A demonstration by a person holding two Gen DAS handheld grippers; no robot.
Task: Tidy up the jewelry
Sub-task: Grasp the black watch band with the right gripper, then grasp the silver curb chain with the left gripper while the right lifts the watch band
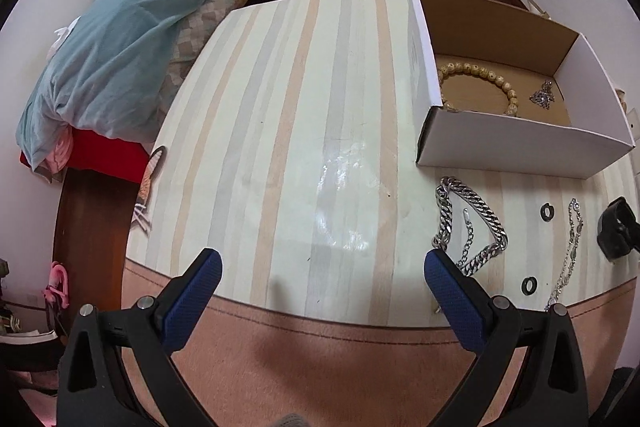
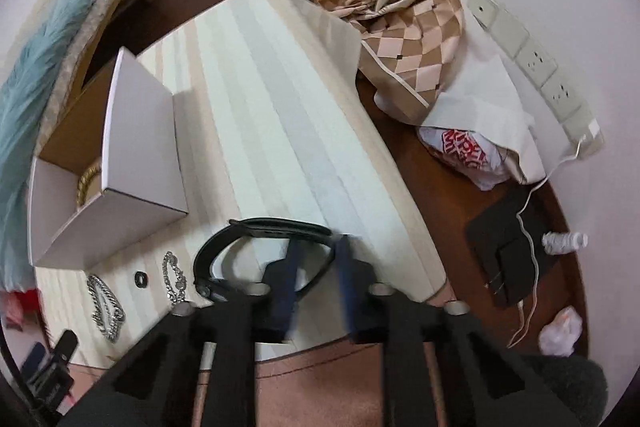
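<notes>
My left gripper [image 1: 322, 267] is open and empty above the striped table [image 1: 304, 115]. A white cardboard box [image 1: 516, 143] at the right holds a beaded bracelet [image 1: 480, 75] and a small silver piece [image 1: 543, 95]. On the table lie a thick silver chain [image 1: 472, 227], a thin silver chain [image 1: 568, 255] and two black rings [image 1: 547, 212]. My right gripper [image 2: 316, 251] is shut on a black wristband [image 2: 256, 239], held over the table near the box [image 2: 136, 167]. The chains [image 2: 106, 307] also show there.
A bed with a blue duvet [image 1: 132, 39] stands left of the table. On the floor at the right lie a checked cloth [image 2: 404, 27], a plastic bag [image 2: 468, 155], a black pad [image 2: 508, 251] and a wall socket strip [image 2: 536, 63].
</notes>
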